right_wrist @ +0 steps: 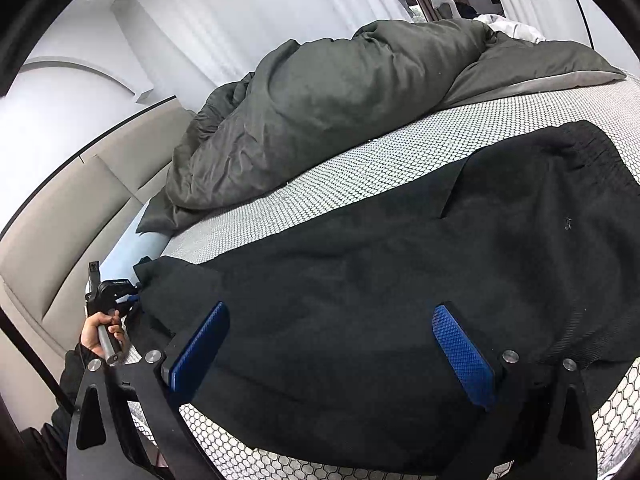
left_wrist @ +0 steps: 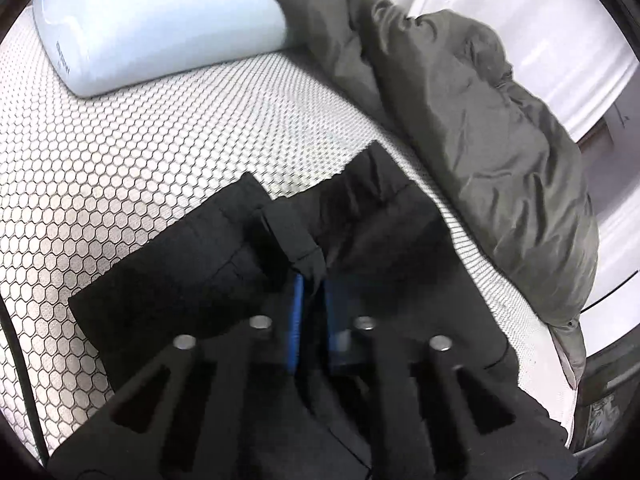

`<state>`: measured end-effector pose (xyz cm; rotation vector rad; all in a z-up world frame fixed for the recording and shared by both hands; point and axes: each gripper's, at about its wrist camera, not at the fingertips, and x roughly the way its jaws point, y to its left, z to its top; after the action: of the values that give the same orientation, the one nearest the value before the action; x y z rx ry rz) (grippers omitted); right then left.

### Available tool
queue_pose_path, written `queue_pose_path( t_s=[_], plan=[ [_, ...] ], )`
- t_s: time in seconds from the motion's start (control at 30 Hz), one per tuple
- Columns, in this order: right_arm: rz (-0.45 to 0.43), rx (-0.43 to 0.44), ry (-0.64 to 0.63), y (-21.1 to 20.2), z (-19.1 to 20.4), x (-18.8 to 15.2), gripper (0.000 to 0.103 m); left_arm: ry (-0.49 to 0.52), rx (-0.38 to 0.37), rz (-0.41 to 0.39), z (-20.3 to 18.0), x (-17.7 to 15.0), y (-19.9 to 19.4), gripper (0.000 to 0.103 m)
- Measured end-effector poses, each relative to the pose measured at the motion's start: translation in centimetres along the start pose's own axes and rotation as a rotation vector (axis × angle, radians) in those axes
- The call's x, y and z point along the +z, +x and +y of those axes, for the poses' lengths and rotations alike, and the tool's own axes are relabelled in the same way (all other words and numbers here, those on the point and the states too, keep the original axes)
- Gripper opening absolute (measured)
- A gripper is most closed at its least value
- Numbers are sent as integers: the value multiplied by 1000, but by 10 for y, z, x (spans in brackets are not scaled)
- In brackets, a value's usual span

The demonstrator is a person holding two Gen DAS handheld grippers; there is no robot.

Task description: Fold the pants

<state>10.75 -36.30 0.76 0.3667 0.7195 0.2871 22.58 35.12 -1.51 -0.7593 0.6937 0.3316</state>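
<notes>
Two grippers work the black pants point(right_wrist: 380, 280) spread on the bed point(left_wrist: 140, 160): the left gripper point(left_wrist: 312, 308) is pinched on a cuff at 12 o'clock, while the right gripper point(right_wrist: 332, 344), jaws wide, should bite fabric before both lift evenly.

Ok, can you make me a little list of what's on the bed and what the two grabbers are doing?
surface: mattress with honeycomb pattern
garment: black pants spread on it
left gripper: shut on a fold of the pants
right gripper: open, above the pants, not pinching
pillow: pale blue, at the bed's head
duvet: grey, bunched up beyond the pants
</notes>
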Motion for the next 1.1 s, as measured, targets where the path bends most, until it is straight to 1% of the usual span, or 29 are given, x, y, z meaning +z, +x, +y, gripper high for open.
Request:
queue_pose_path(
  t_s=[0.07, 0.2, 0.3, 0.37, 0.47, 0.5, 0.53, 0.6, 0.63, 0.7, 0.73, 0.8, 0.83, 0.87, 0.9, 0.93, 0.97, 1.0, 1.07, 1.1],
  plan=[
    [4, -5, 5, 0, -2, 0, 103, -3, -38, -9, 0, -4, -14, 2],
    [3, -2, 23, 1, -6, 1, 103, -44, -49, -50, 15, -1, -44, 1],
    [-2, 5, 26, -1, -6, 0, 103, -60, -52, -95, 31, -4, -78, 1],
    [-6, 6, 33, -3, -7, -1, 103, -58, -49, -144, 41, -11, -112, 1],
    [-18, 22, 50, -5, -9, -2, 103, -59, -58, -177, 55, -20, -146, 1],
    [-20, 25, 54, -6, -9, -2, 103, -56, -51, -177, 59, -24, -152, 1],
    [-22, 26, 60, -6, -9, -2, 103, -41, -28, -166, 63, -28, -152, 1],
    [-20, 30, 70, -6, -10, -2, 103, -13, 58, -101, 70, -37, -139, 2],
    [-19, 29, 76, -5, -11, -2, 103, -14, 87, -65, 75, -42, -134, 2],
    [-20, 27, 79, -6, -12, -2, 103, -29, 116, -38, 79, -47, -129, 2],
    [-18, 22, 83, -5, -13, -3, 103, -33, 115, -38, 79, -50, -129, 5],
    [-14, 12, 90, -5, -16, -3, 103, -37, 103, -36, 75, -52, -132, 21],
    [-17, 4, 96, -6, -18, -3, 103, -42, 83, -29, 70, -53, -135, 34],
    [-21, -4, 106, -7, -22, -3, 103, -46, 47, -20, 65, -54, -137, 44],
    [-24, -9, 118, -8, -25, -3, 103, -43, 18, -11, 60, -55, -139, 48],
    [-25, -15, 147, -8, -31, -4, 103, -16, -14, -3, 47, -58, -144, 54],
    [-20, -13, 172, -7, -36, -4, 103, 3, -23, -7, 39, -61, -148, 61],
    [-15, -9, 185, -6, -39, -4, 103, 24, -34, -5, 28, -62, -151, 66],
    [0, 1, 201, -3, -43, -4, 103, 73, -86, 1, 2, -68, -156, 78],
    [4, 0, 197, -2, -43, -3, 103, 85, -103, 3, -7, -69, -158, 82]
  ],
)
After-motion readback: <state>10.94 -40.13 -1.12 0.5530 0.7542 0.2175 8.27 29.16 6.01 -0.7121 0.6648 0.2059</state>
